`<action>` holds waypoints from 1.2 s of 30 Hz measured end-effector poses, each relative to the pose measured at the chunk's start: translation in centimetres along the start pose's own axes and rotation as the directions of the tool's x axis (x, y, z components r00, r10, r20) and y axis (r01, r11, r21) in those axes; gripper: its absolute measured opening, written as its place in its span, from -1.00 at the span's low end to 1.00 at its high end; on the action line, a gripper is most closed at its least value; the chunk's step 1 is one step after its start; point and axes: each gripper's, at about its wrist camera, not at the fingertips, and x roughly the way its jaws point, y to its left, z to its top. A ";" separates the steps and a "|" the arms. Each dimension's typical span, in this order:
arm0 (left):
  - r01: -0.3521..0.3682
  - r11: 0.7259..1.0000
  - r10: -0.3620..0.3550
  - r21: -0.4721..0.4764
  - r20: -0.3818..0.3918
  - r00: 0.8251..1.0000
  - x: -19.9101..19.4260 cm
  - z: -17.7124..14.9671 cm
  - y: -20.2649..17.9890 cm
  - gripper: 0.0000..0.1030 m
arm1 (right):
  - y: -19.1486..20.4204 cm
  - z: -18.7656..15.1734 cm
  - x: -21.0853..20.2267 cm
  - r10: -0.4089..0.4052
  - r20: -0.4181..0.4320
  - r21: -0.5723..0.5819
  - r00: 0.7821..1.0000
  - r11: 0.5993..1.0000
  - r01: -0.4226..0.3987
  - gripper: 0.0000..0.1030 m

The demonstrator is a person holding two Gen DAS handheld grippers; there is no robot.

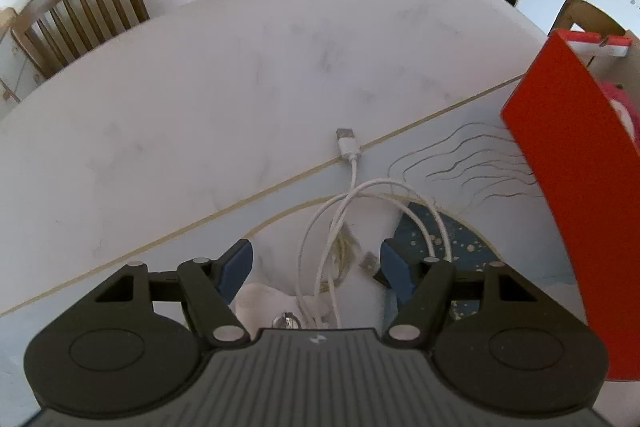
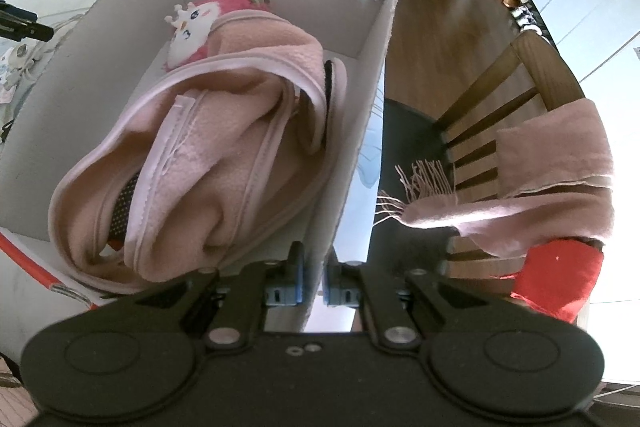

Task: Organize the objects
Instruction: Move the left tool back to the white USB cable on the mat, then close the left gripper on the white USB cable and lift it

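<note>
A white USB cable [image 1: 347,145] lies loosely coiled on the table [image 1: 200,87], its loops running down between my left gripper's [image 1: 315,251] blue fingers. That gripper stands open just above the cable and touches nothing. A white crumpled thing [image 1: 256,301] and a small metal piece lie under its body. To the right rises the red outer wall of a cardboard box [image 1: 568,155]. My right gripper [image 2: 314,275] is shut on the near end of the right wall of that box [image 2: 360,99]. Inside lie a pink fleece garment [image 2: 224,155] and a pink and white plush toy [image 2: 192,27].
A wooden chair [image 1: 80,7] stands behind the table at the left. Right of the box, another chair [image 2: 500,79] carries a pink fringed scarf [image 2: 560,147] and something red [image 2: 560,279]. A blue speckled patch [image 1: 460,239] shows on the table beside the cable.
</note>
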 end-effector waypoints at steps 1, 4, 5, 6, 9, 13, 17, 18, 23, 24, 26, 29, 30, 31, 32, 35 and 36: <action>-0.002 1.000 0.002 0.001 -0.008 1.000 0.3 0.1 0.1 0.27 | 0.0 0.0 0.0 -0.001 -0.001 0.001 1.000 1.000 0.001 -0.86; 0.001 1.000 -0.001 0.001 -0.025 1.000 1.0 0.1 0.3 0.12 | 0.1 0.1 0.0 -0.004 -0.005 0.003 1.000 1.000 0.004 -0.86; 0.005 1.000 -0.005 0.000 -0.026 1.000 1.2 0.1 0.3 0.10 | 0.1 0.1 0.0 -0.005 -0.006 0.003 1.000 1.000 0.005 -0.86; 0.010 1.000 -0.010 -0.001 -0.027 1.000 1.3 0.1 0.3 0.02 | 0.1 0.1 0.0 -0.006 -0.007 0.004 1.000 1.000 0.006 -0.86; 0.011 1.000 -0.011 0.002 -0.033 0.999 1.4 0.3 0.3 -0.22 | 0.2 0.2 0.0 -0.008 -0.010 0.004 1.000 1.000 0.008 -0.86; 0.018 1.000 -0.018 0.017 -0.043 0.999 1.7 0.4 0.1 -0.35 | 0.3 0.2 0.1 -0.011 -0.012 0.002 1.000 1.000 0.011 -0.85; 0.021 1.000 -0.020 0.021 -0.040 0.999 1.7 0.3 0.0 -0.36 | 0.2 0.2 0.1 -0.012 -0.013 0.002 1.000 1.000 0.012 -0.85; 0.022 1.000 -0.021 0.020 -0.040 0.999 1.7 0.3 0.1 -0.40 | 0.2 0.2 0.1 -0.012 -0.013 0.002 1.000 1.000 0.012 -0.85; 0.011 1.000 -0.011 0.019 -0.045 0.999 1.5 0.3 -0.1 -0.80 | 0.1 0.2 0.1 -0.015 -0.012 0.000 1.000 1.000 0.015 -0.84; 0.005 1.000 -0.004 0.024 -0.042 0.999 1.3 0.2 -0.2 -0.85 | 0.0 0.1 0.0 -0.015 -0.011 0.000 1.000 1.000 0.015 -0.84; 0.006 1.000 -0.005 0.021 -0.037 0.999 1.0 0.2 -0.4 -0.87 | 0.0 0.1 0.1 -0.015 -0.009 -0.001 1.000 1.000 0.015 -0.84; 0.010 1.000 -0.010 0.003 -0.026 1.000 0.3 0.2 -0.4 -0.89 | 0.0 0.0 0.0 -0.017 -0.004 -0.005 1.000 1.000 0.017 -0.84; 0.008 1.000 -0.009 -0.005 -0.018 1.000 -0.2 0.2 -0.4 -0.90 | 0.0 0.0 0.1 -0.018 -0.003 -0.006 1.000 1.000 0.017 -0.84; 0.009 1.000 -0.009 -0.010 -0.010 1.000 -0.6 0.2 -0.4 -0.90 | 0.0 0.0 0.1 -0.018 -0.002 -0.005 1.000 1.000 0.018 -0.84; 0.012 1.000 -0.012 -0.015 0.005 1.000 -1.3 0.2 -0.4 -0.90 | -0.1 -0.1 0.0 -0.018 0.000 -0.007 1.000 1.000 0.018 -0.84; 0.029 0.999 -0.028 -0.037 0.046 0.999 -3.1 0.1 -0.4 -0.93 | 0.0 0.0 0.1 -0.021 0.002 -0.012 1.000 1.000 0.021 -0.84; 0.031 0.999 -0.029 -0.040 0.058 0.998 -3.7 0.1 -0.5 -0.93 | 0.1 0.0 0.1 -0.022 0.003 -0.014 1.000 1.000 0.022 -0.84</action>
